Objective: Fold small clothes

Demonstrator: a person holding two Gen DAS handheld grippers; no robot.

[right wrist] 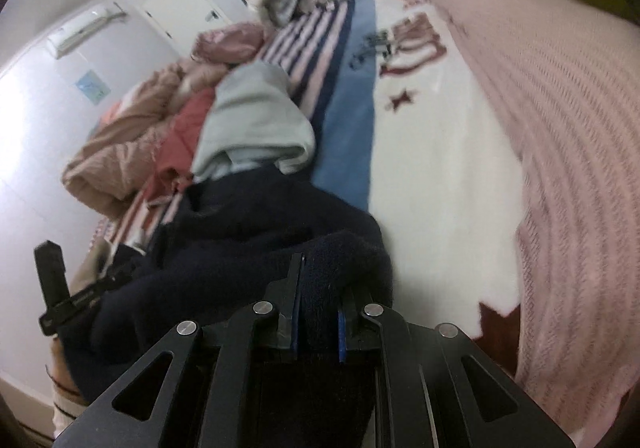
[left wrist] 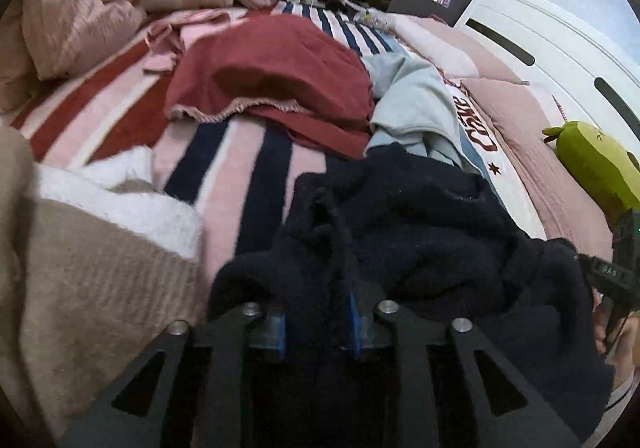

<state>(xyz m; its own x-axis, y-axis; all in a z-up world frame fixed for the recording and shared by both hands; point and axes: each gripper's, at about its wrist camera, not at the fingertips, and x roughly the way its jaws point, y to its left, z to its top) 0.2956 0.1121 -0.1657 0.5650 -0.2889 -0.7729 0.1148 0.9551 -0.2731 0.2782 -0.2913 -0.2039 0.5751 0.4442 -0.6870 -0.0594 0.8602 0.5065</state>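
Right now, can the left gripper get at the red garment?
Probably not yet. The left gripper is shut on the navy garment, which both grippers hold. The red garment lies farther up the bed with nothing covering it, so release first.

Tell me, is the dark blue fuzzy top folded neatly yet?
No. The dark blue top is bunched and rumpled, pinched by the left claw and right claw.

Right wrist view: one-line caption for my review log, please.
Right gripper clamps a fold of the dark navy fleece garment on the bed, light grey garment just beyond.
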